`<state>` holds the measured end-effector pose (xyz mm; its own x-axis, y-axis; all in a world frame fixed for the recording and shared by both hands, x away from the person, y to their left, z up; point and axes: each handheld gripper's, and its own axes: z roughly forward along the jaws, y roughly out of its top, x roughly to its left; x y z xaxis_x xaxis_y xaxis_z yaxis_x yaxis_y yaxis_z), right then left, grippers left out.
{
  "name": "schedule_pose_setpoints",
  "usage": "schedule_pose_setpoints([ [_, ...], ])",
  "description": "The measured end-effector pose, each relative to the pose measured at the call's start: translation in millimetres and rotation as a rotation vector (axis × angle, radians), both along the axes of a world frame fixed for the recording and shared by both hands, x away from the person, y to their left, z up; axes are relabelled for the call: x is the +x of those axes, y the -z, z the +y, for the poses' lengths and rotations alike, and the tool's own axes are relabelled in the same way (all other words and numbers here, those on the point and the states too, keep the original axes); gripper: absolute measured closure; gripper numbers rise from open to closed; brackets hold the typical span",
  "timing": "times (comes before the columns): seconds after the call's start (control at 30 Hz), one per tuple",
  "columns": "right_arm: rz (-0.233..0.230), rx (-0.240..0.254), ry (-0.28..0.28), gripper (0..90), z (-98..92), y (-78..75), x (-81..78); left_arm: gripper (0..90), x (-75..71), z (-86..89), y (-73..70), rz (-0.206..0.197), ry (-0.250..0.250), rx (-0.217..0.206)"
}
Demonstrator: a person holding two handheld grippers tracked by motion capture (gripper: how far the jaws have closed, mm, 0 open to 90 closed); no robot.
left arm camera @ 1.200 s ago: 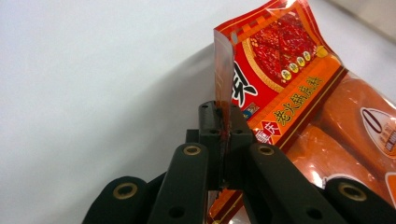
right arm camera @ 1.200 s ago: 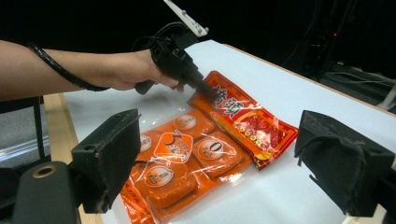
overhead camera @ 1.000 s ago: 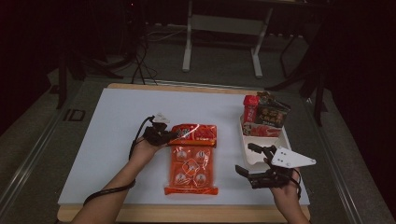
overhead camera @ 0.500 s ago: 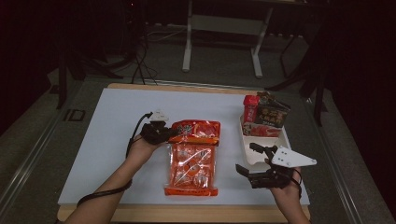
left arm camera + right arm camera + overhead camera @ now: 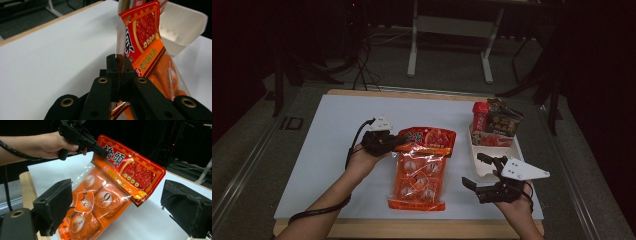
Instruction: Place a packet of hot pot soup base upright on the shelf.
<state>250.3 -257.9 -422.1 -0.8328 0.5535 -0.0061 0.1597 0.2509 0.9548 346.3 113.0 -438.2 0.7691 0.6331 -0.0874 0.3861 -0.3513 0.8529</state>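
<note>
An orange and red snack bag (image 5: 421, 172) with several round packs inside lies lengthwise on the white table top (image 5: 322, 150). My left gripper (image 5: 396, 143) is shut on the bag's top left corner and holds that end raised while the bottom end rests on the table. In the left gripper view the jaws (image 5: 119, 65) pinch the bag (image 5: 143, 42) at its edge. My right gripper (image 5: 474, 170) stands open to the right of the bag. In the right gripper view its pads (image 5: 53, 203) stand wide apart, with the bag (image 5: 105, 197) and the left gripper (image 5: 99, 147) beyond.
A white tray (image 5: 484, 167) sits right of the bag, with red snack packs (image 5: 494, 125) standing at its far end. The same tray (image 5: 185, 30) appears behind the bag in the left gripper view. A metal stand (image 5: 447, 30) rises beyond the table's far edge.
The left gripper has risen with the bag's top corner, tilting that end up off the table. The right gripper has stayed in place.
</note>
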Motion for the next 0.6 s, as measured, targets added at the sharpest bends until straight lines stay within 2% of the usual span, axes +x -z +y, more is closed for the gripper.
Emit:
schedule_pose_setpoints([
  [0.13, 0.007, 0.003, 0.003, 10.3, -1.4, -0.7, 0.0, 89.7, -9.8, -4.6, -9.5, -0.046, 0.022, 0.009],
  [0.23, 0.016, -0.008, 0.013, 10.5, -1.7, 0.5, 1.0, 89.7, -15.3, -6.7, -15.8, -0.065, 0.042, 0.004],
  [0.4, 0.031, 0.002, 0.031, 13.0, -4.6, -0.6, 2.2, 89.7, -26.5, -8.7, -25.3, -0.091, 0.078, -0.020],
  [0.6, 0.049, 0.003, 0.043, 13.0, -5.9, -0.4, 2.5, 89.8, -37.3, -10.0, -29.7, -0.120, 0.103, -0.050],
])
